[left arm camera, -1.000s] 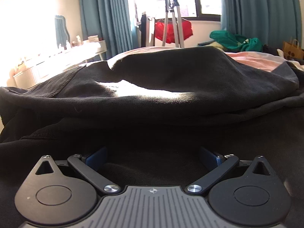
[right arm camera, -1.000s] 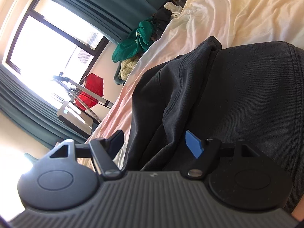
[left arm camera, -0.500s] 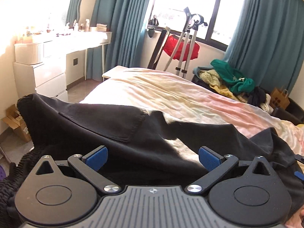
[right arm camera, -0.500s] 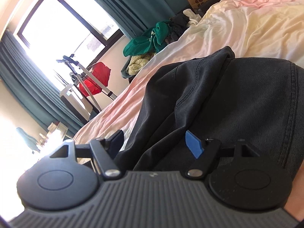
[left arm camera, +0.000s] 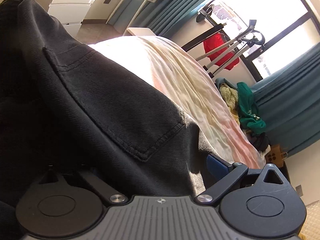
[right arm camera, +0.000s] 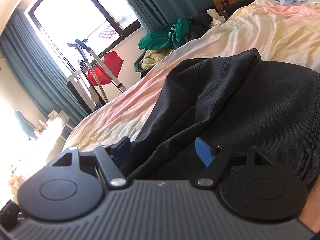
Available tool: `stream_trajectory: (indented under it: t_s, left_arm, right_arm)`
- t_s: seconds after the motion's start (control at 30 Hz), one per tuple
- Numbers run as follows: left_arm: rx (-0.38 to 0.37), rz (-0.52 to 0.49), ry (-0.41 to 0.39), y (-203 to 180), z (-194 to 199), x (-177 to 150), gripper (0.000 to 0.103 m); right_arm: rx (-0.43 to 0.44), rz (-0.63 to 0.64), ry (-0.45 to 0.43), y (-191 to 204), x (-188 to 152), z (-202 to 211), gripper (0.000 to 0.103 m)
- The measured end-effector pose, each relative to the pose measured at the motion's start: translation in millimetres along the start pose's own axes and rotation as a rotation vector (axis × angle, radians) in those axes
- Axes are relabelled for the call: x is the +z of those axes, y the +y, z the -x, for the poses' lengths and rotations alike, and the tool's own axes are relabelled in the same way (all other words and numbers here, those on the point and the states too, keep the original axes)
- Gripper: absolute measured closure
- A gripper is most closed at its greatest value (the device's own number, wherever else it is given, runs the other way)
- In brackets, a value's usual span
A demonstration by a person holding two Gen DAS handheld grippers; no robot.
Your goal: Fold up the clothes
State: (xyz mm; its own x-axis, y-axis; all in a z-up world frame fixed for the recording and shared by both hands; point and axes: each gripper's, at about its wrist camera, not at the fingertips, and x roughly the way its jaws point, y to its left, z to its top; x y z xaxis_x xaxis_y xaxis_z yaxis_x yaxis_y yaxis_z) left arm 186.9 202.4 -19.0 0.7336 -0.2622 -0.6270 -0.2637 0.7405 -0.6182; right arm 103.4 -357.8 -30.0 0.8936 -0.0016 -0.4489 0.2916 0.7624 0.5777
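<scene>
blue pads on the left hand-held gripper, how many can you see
1. Only the right-side blue pad shows, beside the edge of the black denim garment. The other pad is hidden under that cloth, which lies between the closing jaws.

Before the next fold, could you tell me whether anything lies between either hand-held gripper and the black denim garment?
Nothing visible does: the black denim garment already lies between the jaws of the closing left hand-held gripper and of the right hand-held gripper.
</scene>
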Motion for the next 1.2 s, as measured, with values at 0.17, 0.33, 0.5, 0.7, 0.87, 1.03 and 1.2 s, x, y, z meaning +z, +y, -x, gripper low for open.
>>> stream_trajectory:
  t_s: [0.17, 0.33, 0.5, 0.7, 0.87, 1.03, 1.2]
  left_arm:
    - [-0.045, 0.107, -0.051, -6.3, -6.0, 25.7, 0.028]
    - [-0.129, 0.210, -0.048, -4.9, -10.4, 61.8, 0.030]
    - [-0.069, 0.146, -0.021, 3.8, -20.6, 74.4, 0.030]
    - [-0.106, 0.014, -0.008, 20.3, 8.3, 38.2, 0.020]
    - [-0.178, -0.010, -0.021, 20.4, 28.4, 17.8, 0.020]
    - [-0.247, -0.071, -0.038, 5.4, 32.0, 12.9, 0.020]
    - [-0.183, -0.225, -0.035, -18.5, 27.2, -1.5, 0.024]
  right_arm:
    - [0.006, -0.009, -0.001, 0.2, 0.0, 0.9, 0.028]
    - [0.017, -0.023, -0.014, -0.9, 4.6, -0.2, 0.028]
    - [0.011, -0.026, 0.000, -3.7, 3.2, -11.8, 0.028]
    - [-0.012, -0.078, 0.016, -15.1, 6.1, -24.9, 0.028]
    - [0.016, -0.179, -0.058, -33.7, 26.6, -9.1, 0.030]
    - [0.038, -0.283, -0.077, -56.6, 48.8, -10.5, 0.043]
    - [0.012, -0.333, -0.079, -67.1, 58.9, -16.8, 0.052]
